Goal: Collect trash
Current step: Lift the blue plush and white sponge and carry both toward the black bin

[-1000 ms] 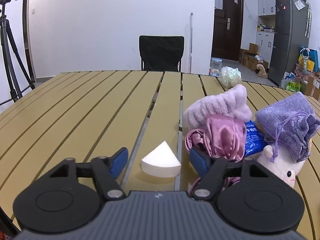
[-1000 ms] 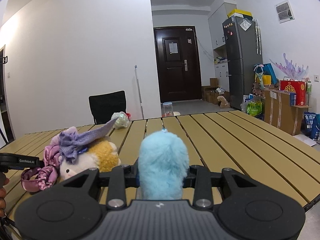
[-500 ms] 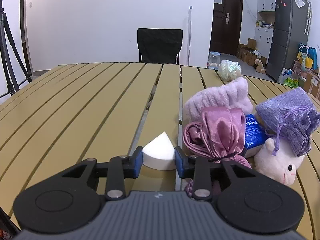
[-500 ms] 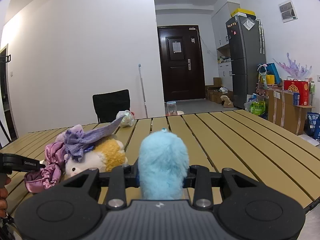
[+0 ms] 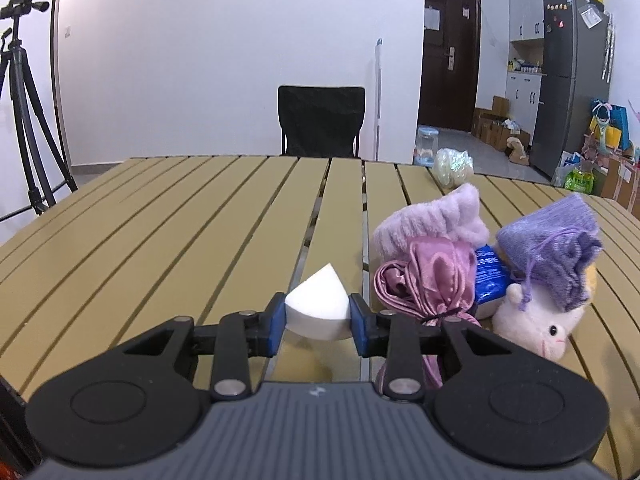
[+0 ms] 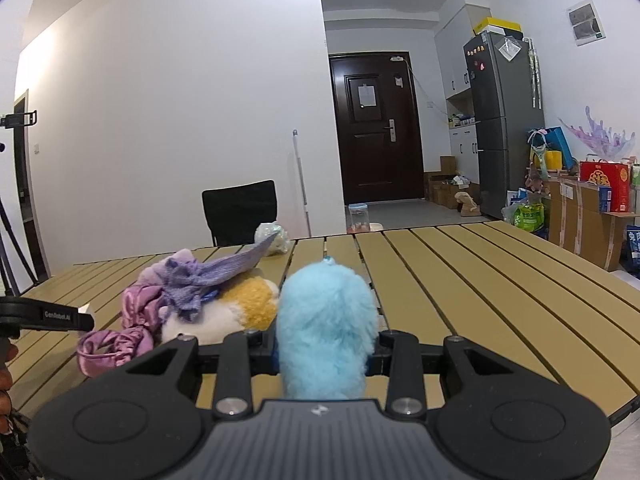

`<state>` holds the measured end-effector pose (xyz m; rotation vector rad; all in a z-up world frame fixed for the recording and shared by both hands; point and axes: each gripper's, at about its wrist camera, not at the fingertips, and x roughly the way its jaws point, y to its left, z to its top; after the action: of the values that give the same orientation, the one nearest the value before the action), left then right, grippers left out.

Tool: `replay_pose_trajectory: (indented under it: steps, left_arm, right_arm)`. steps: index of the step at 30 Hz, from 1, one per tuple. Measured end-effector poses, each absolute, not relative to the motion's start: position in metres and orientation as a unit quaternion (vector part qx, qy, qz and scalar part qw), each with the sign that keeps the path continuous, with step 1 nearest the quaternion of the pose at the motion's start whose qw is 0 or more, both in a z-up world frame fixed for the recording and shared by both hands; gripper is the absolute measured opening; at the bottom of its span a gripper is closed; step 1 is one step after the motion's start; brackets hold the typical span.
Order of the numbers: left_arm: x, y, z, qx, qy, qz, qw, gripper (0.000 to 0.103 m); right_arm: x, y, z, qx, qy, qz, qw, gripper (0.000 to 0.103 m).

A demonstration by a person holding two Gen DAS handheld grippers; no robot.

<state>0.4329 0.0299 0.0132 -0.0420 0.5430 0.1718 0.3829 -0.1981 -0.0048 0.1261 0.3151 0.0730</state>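
A white foam wedge (image 5: 318, 307) sits between the blue pads of my left gripper (image 5: 317, 322), which is shut on it and holds it just above the slatted table (image 5: 200, 216). My right gripper (image 6: 323, 354) is shut on a fluffy light-blue plush (image 6: 325, 326) that stands upright between its fingers. The left gripper's black finger (image 6: 48, 314) also shows at the left edge of the right wrist view.
A pile lies right of the wedge: lilac headband (image 5: 430, 220), pink satin scrunchie (image 5: 428, 280), blue packet (image 5: 490, 276), purple drawstring pouch (image 5: 556, 248), white-and-yellow plush toy (image 5: 536, 324). A crumpled clear bag (image 5: 452, 162) rests at the far edge. A black chair (image 5: 320, 120) stands behind; a tripod (image 5: 24, 120) at left.
My left gripper closed from wide open onto the white foam wedge and lifted it slightly off the table. The right gripper kept its hold on the blue plush and stayed put.
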Motion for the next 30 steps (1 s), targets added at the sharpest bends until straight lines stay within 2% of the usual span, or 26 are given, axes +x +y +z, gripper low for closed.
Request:
replay_pose_trajectory:
  steps: [20, 30]
  left_arm:
    - [0.344, 0.035, 0.039, -0.024, 0.205, 0.072, 0.976, 0.034]
    - [0.286, 0.027, 0.035, -0.024, 0.205, 0.047, 0.977, 0.034]
  right_arm:
    - [0.324, -0.166, 0.008, 0.061, 0.139, 0.066, 0.986, 0.032]
    - [0.287, -0.148, -0.002, 0.062, 0.151, 0.084, 0.983, 0.032]
